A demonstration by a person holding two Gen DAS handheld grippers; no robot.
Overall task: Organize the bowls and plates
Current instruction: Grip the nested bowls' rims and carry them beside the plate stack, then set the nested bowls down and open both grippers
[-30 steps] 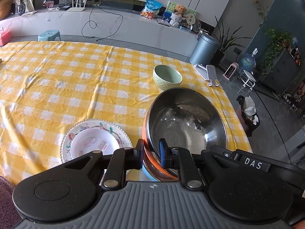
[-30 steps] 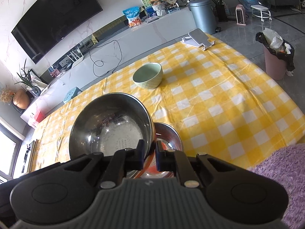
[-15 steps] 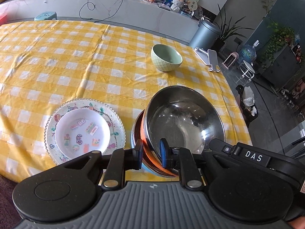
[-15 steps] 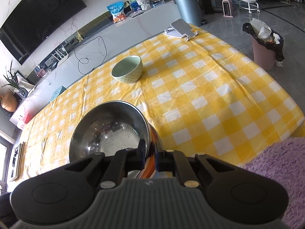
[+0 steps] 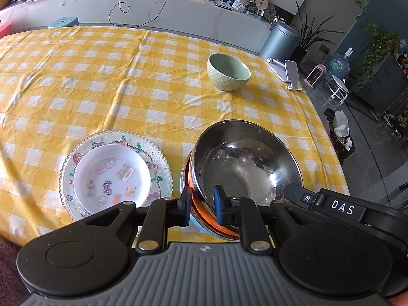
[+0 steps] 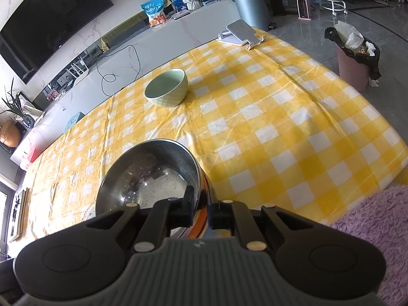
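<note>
A large steel bowl (image 5: 247,163) sits tilted in a nest of bowls, an orange one (image 5: 204,216) and a light blue one below it. My left gripper (image 5: 202,204) is shut on the steel bowl's near rim. My right gripper (image 6: 201,202) is shut on the same bowl (image 6: 150,176) at its right rim. A white bowl with stickers (image 5: 112,176) rests on a clear patterned plate (image 5: 76,153) to the left. A green bowl (image 5: 228,72) stands farther back, also in the right wrist view (image 6: 167,88).
A yellow checked cloth (image 5: 114,89) covers the table. A phone stand (image 5: 288,72) lies at the far right corner. A purple rug (image 6: 377,232) lies off the near right edge. A bin with a bag (image 6: 353,56) stands on the floor.
Both grippers have pulled back and up with the steel bowl held. The steel bowl has settled onto the orange bowl. More of the table and the plate shows.
</note>
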